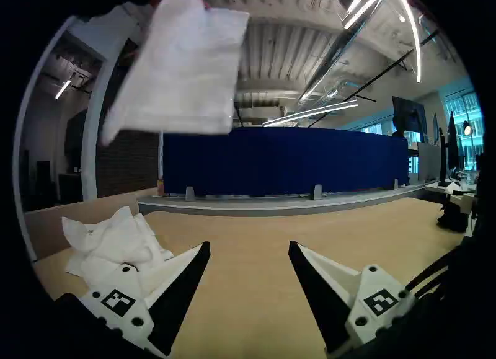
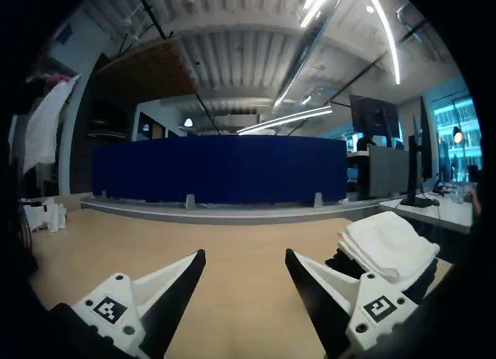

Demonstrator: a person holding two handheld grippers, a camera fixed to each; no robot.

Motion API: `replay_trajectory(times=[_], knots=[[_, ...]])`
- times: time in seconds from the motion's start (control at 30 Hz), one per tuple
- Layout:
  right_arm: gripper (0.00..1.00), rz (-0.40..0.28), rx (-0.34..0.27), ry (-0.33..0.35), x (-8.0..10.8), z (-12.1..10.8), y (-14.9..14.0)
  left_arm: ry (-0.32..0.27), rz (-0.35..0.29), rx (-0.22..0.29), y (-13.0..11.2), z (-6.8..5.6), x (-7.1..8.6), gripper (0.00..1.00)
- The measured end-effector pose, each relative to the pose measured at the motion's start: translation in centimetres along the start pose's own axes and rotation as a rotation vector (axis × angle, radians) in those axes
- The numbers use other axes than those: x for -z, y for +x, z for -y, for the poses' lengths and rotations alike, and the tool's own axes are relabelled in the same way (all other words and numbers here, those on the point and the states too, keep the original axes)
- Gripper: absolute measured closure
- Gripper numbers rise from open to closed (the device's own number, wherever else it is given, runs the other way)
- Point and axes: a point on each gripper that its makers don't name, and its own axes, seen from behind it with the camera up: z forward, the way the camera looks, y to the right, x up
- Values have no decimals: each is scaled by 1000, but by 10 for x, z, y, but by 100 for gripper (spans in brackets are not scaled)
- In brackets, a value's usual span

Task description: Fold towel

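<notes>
1. Your left gripper (image 1: pixel 248 243): jaws spread wide with nothing between them, low over the wooden table (image 1: pixel 260 278).
2. Your right gripper (image 2: pixel 245 252): also wide open and empty, over the same table.
3. A flat white towel (image 1: pixel 180 67) shows high at the upper left of the left gripper view. It is blurred and well clear of the table, and I cannot tell what supports it. Your grippers do not touch it.
4. A heap of crumpled towels (image 1: pixel 111 241) lies on the table just beside the left gripper's left finger, all unfolded.
5. A stack of folded towels (image 2: pixel 387 244) sits toward the table's right end on something dark, just beyond the right gripper's right finger.
6. Judgement: the task is partly done. The stack looks like finished work and the heap is what is left. No fold is in hand at this moment.
7. Likely next: draw one towel from the heap and spread it on the bare wood between your grippers. Take care to pinch a single layer only.
</notes>
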Motion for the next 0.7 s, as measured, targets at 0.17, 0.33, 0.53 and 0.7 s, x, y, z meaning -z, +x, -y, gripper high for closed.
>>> replay_trajectory(times=[0.17,0.33,0.53,0.7], knots=[[0,0,0,0,0,0,0,0,0,0,0,0,0,6],[0,0,0,0,0,0,0,0,0,0,1,0,-1,6],[0,0,0,0,-1,0,0,0,0,0,0,1,-1,6],[0,0,0,0,-1,0,0,0,0,0,0,1,-1,6]])
